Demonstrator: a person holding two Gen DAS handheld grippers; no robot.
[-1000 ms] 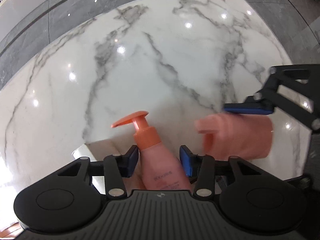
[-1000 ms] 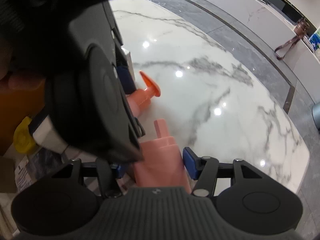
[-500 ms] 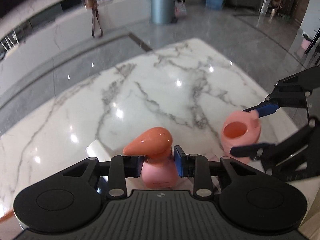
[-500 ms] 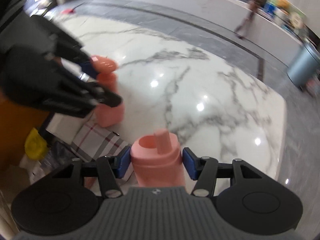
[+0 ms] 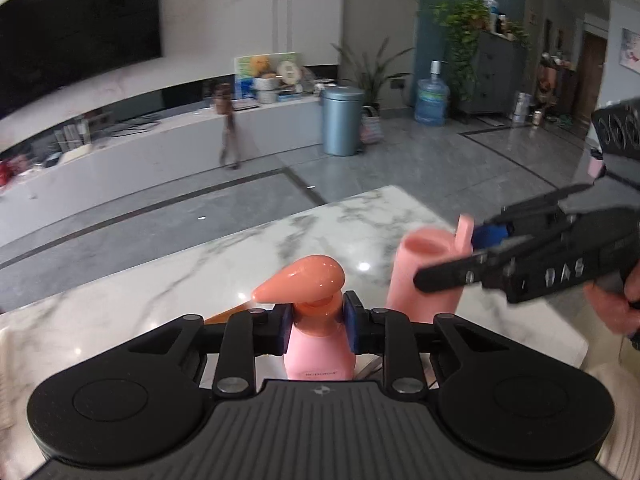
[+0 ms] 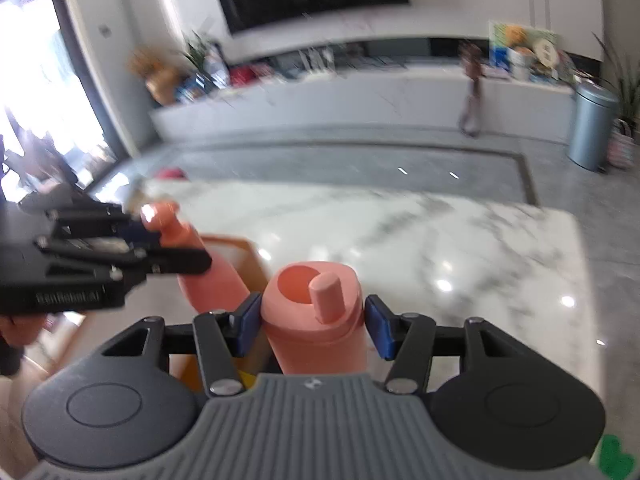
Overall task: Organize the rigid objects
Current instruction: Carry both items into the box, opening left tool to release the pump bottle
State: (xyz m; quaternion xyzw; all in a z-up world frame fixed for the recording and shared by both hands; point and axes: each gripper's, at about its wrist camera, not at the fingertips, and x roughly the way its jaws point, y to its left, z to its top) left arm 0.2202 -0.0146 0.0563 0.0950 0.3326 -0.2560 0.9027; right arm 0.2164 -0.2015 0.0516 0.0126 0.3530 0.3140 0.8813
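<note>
pump bottle (image 5: 318, 344) left | spout bottle (image 5: 424, 276) right | table (image 5: 160, 300) below

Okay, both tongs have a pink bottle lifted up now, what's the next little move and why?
Probably carry both forward and set them upright, side by side, on the bare marble table. The left tongs, which have just been closing, pinch the pump bottle at its neck; the right tongs clamp the open-topped bottle. Both hang above the tabletop.
</note>
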